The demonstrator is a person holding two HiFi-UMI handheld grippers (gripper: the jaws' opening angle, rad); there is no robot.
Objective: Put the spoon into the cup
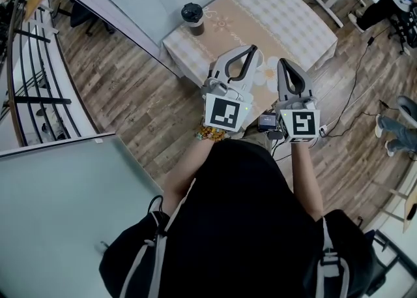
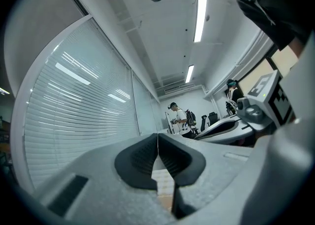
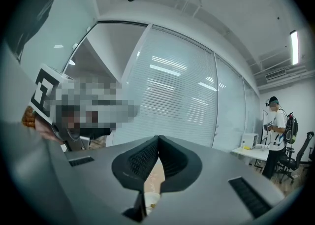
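Over the near edge of the table (image 1: 303, 19), both tongs hover with jaws pressed together and empty — left gripper (image 1: 253, 49), right gripper (image 1: 282, 62). The dark-lidded cup (image 1: 192, 17) stands at the table's far-left corner.

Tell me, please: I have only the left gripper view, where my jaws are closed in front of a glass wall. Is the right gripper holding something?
Observer: No. In the right gripper view, the right gripper has its jaws shut tip to tip, with nothing between them.
Operator: Is there any cup on the table?
Observer: Yes. The head view shows a cup with a dark lid standing near the far left corner of the table, apart from both grippers.
Operator: Where is my gripper relative to the table?
Observer: In the head view, the left gripper hangs above the near part of the table, beside the right one.
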